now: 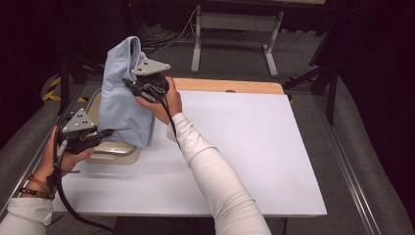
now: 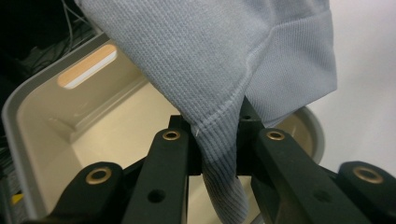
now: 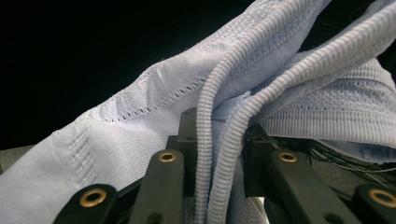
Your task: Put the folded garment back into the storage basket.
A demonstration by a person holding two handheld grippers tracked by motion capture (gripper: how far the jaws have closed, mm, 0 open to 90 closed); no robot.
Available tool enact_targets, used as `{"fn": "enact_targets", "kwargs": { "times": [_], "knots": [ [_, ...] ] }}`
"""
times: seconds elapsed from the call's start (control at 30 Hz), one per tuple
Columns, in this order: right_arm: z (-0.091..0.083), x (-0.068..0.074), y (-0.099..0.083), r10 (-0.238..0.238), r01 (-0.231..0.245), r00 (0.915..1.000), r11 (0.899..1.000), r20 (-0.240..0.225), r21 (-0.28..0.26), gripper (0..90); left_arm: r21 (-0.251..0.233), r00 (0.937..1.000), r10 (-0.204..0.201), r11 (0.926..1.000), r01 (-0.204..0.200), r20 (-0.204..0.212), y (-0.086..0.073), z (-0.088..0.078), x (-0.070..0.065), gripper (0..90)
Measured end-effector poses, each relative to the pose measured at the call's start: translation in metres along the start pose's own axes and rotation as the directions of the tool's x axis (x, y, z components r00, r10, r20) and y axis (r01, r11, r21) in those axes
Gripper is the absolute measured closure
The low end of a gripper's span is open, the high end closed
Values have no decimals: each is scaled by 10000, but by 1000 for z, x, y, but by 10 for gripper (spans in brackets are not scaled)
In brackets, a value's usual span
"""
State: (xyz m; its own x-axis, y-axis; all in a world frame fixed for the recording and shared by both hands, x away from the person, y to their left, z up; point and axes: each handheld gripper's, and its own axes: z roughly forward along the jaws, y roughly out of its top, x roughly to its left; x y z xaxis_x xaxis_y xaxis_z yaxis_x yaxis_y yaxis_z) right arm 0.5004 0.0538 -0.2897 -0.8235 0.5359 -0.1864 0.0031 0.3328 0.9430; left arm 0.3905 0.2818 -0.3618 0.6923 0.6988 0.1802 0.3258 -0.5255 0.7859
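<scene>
The garment (image 1: 122, 93) hangs in the air over the bin (image 1: 115, 152) at the left end of the surface (image 1: 244, 147), held up between both grippers. It is a pale blue knit, soft and limp, falling in a long drape with its top bunched high beside the right gripper (image 1: 139, 85).

That gripper has its jaws nearly closed on two ribbed edges of the cloth, which run side by side like thick cords in the right gripper view (image 3: 224, 140). The left gripper (image 1: 105, 133) sits lower, at the bottom hem, its jaws also close together and pinching a ribbed band (image 2: 219, 154) that pokes down through them.

To do this well, I would judge that the person should keep both pinches firm and spread the two grips apart, so the fabric opens flat instead of hanging as a twisted bundle. The lower edge should clear the bin's rim before the garment travels over the open white sheet.

The knit shows a fine weave on the body, heavier ribbing at hem and edges, and a row of small openwork holes along one seam. The bin is a smooth, cream plastic tub with rounded corners, a grey rim and a slot handle cut in one wall. The surface is a flat matte white sheet with a strip of bare wood (image 1: 230, 85) at its far edge.
</scene>
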Motion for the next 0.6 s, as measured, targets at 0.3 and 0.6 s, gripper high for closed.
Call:
{"fn": "enact_targets", "kwargs": {
  "times": [0.3,0.6],
  "knots": [
    [27,11,9,30,-23,9995,9998,-322,219,738,327,9988,-285,9990,298,-391,-12,-9,12,795],
    [50,16,6,339,-315,9977,9986,-588,418,738,566,9965,-626,9962,658,-559,-27,-9,24,794]
  ]
}}
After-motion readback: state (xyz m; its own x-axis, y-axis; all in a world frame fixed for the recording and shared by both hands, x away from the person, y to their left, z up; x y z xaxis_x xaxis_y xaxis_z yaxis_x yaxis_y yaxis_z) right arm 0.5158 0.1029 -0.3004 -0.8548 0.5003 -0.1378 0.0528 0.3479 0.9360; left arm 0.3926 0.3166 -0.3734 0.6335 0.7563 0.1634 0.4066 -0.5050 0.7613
